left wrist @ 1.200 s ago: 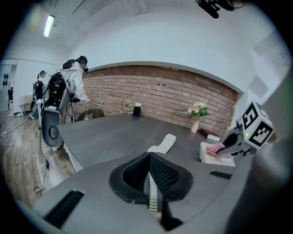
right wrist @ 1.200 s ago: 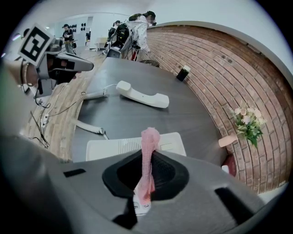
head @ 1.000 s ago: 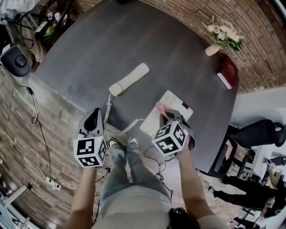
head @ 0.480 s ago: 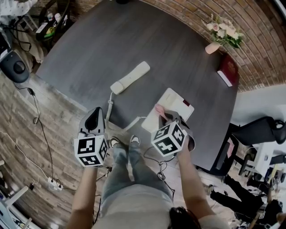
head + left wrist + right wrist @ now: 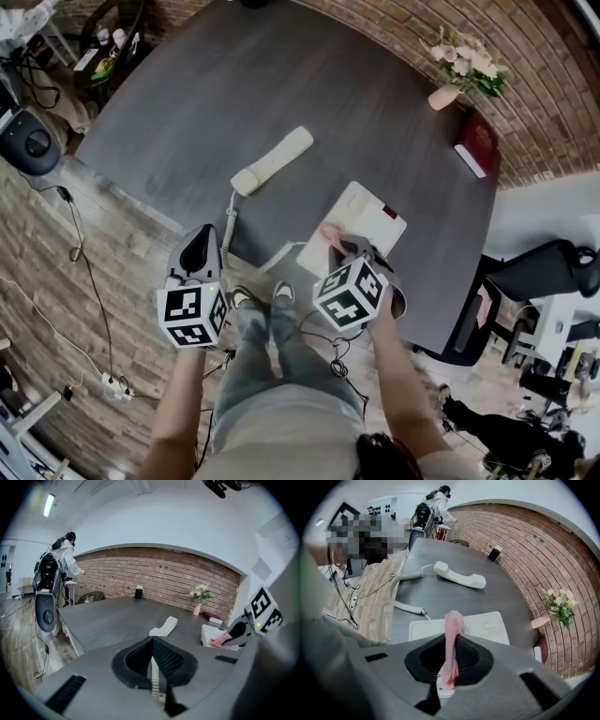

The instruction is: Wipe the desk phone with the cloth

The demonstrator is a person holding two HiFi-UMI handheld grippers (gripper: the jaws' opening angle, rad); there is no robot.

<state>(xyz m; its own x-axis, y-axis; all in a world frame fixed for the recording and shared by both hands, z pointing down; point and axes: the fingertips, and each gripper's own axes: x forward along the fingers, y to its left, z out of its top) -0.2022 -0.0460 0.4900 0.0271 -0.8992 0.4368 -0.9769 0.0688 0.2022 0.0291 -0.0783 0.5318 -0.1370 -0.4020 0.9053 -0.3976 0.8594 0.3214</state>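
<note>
The white desk phone base [image 5: 361,225] [image 5: 483,623] lies near the dark table's front edge. Its handset [image 5: 274,161] [image 5: 459,577] [image 5: 164,626] lies off the base to the left, joined by a coiled cord [image 5: 228,230] [image 5: 405,606]. My right gripper [image 5: 339,239] [image 5: 452,641] is shut on a pink cloth [image 5: 330,232] [image 5: 452,644], which rests at the base's near-left edge. My left gripper [image 5: 196,249] [image 5: 152,660] hovers shut and empty over the table's front edge, left of the phone.
A vase of flowers [image 5: 466,70] [image 5: 558,605] and a red book [image 5: 476,145] stand at the table's far right. A small black object [image 5: 138,593] sits at the far edge. Cables [image 5: 80,272] run over the floor at left; black chairs [image 5: 548,277] stand at right.
My right gripper has slid the pink cloth slightly left and forward along the phone base's near edge. The left gripper has stayed put.
</note>
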